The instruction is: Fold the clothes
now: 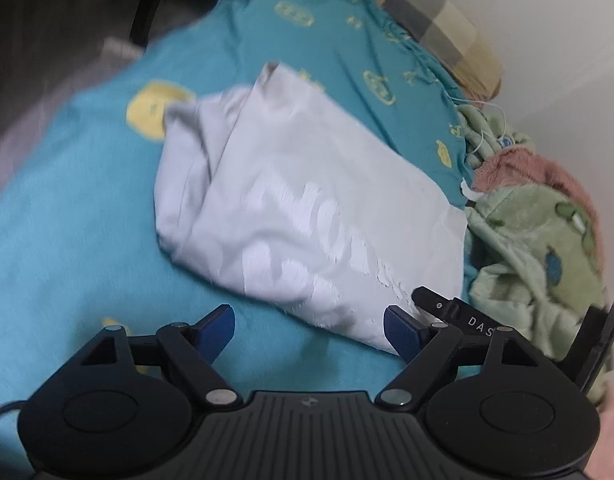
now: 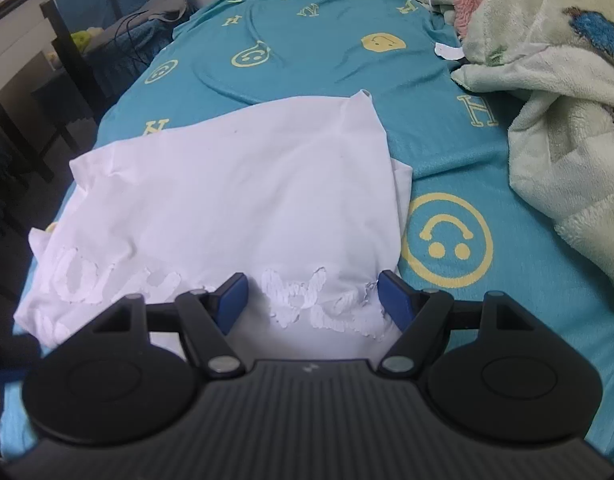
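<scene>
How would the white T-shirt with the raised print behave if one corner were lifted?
The white cotton T-shirt would probably drape limply, since it lies in soft wrinkles on the teal bedsheet. It looks thin and light, so its folded layers may slide apart. The raised white print may stiffen that edge slightly.

A folded shirt (image 2: pixel 227 184) lies on the bed (image 2: pixel 315 56). To its right in the right wrist view a blanket (image 2: pixel 555 112) is heaped along the bed's edge. A pillow (image 1: pixel 435 12) lies behind, at the bed's far end.
</scene>
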